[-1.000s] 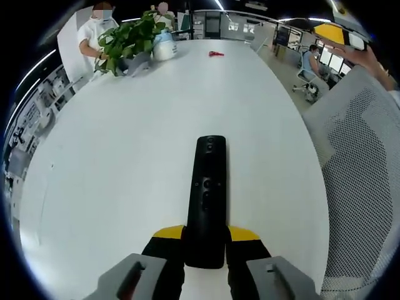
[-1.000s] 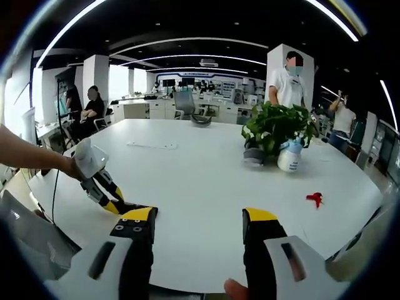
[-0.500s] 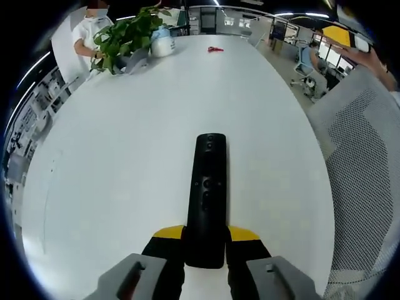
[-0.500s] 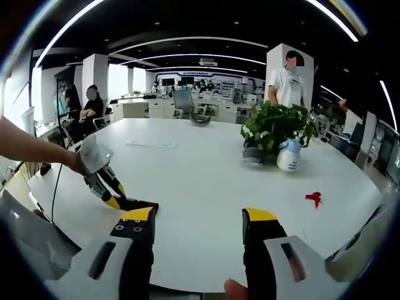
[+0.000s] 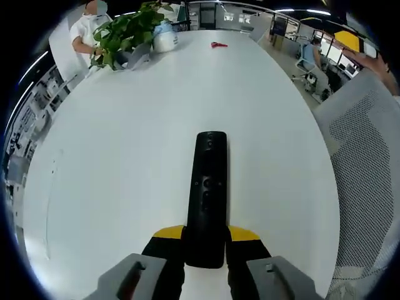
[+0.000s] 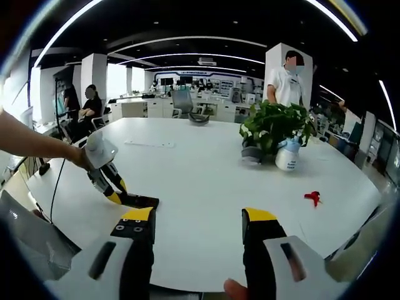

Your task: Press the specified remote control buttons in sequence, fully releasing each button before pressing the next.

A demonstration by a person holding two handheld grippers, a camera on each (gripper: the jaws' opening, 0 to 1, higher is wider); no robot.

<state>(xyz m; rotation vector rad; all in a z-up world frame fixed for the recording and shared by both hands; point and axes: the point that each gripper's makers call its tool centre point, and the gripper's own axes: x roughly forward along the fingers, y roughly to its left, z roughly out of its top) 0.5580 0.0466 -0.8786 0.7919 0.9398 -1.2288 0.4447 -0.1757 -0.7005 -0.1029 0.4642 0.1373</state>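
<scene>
A long black remote control [image 5: 207, 194] points away from me over the white table [image 5: 125, 144], its near end clamped between the yellow-tipped jaws of my left gripper [image 5: 206, 234], which is shut on it. In the right gripper view the left gripper [image 6: 114, 192] reaches in from the left in a person's hand, tilted down with the remote [image 6: 141, 201] low over the table [image 6: 200, 181]. My right gripper [image 6: 199, 226] stands open at the near table edge with nothing between its jaws.
A potted plant [image 6: 272, 128] and a white spray bottle [image 6: 289, 156] stand at the far side, a small red object [image 6: 312, 198] to their right. A mesh office chair [image 5: 365, 162] stands by the table. People stand and sit around the room.
The left gripper with the remote has tilted and dipped lower toward the table, moving slightly right in the right gripper view. The right gripper has stayed open and still.
</scene>
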